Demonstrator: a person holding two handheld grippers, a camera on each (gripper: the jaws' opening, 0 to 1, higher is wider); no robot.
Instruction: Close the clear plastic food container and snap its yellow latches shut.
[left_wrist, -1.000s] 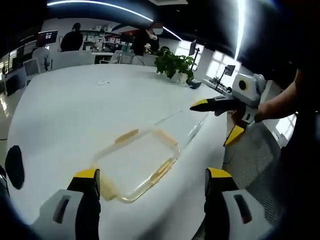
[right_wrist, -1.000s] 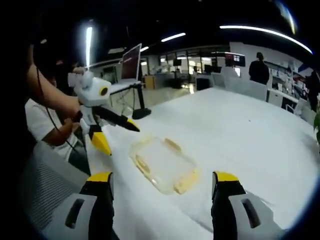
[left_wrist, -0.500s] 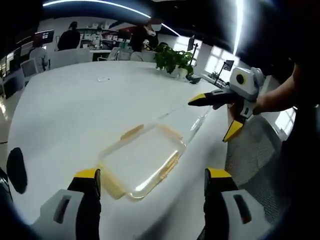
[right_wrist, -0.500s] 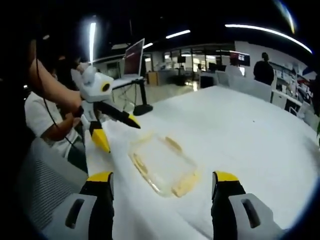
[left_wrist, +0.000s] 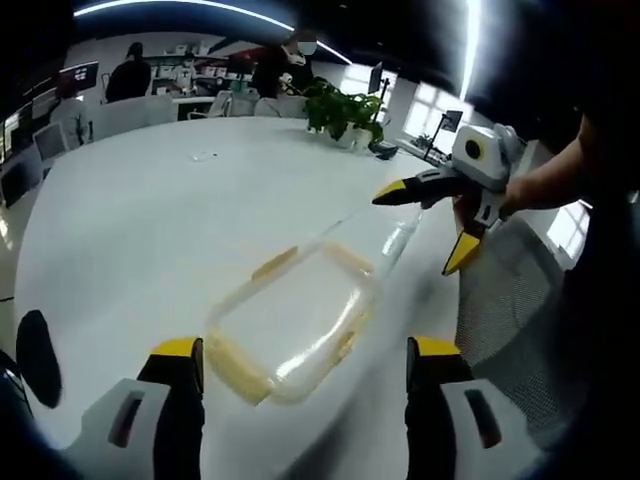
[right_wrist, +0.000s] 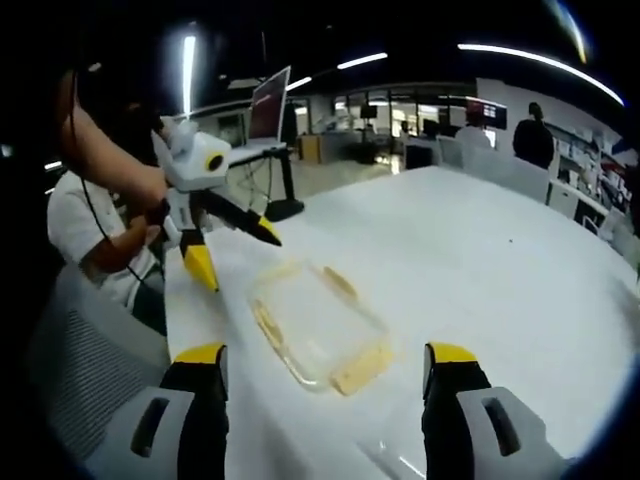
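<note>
Clear plastic food container (left_wrist: 290, 320) lies flat on the white table (left_wrist: 150, 220), near the table edge closest to the person, between the two grippers. In the left gripper view the left gripper (left_wrist: 303, 365) hangs above the table with its yellow-tipped jaws spread wide; the container sits just ahead, between the jaw lines, nothing touching it. Yellow latches (left_wrist: 238, 365) show along the container's rim — one at the near short end, one on the far long side (left_wrist: 275, 263), one at the right side; whether they are snapped down cannot be told, the picture is blurred. A clear lid (left_wrist: 385, 240) appears to lie just beyond the container, toward the right gripper (left_wrist: 425, 230), which enters from the right, held by a hand (left_wrist: 490, 200), jaws parted and empty, above the table edge. In the right gripper view the right gripper (right_wrist: 328, 370) is likewise spread and empty, the container (right_wrist: 315, 325) ahead of it on the table — the left gripper (right_wrist: 232, 255) hovers beyond it, jaws apart. A potted plant (left_wrist: 345, 115) stands far across the table.
</note>
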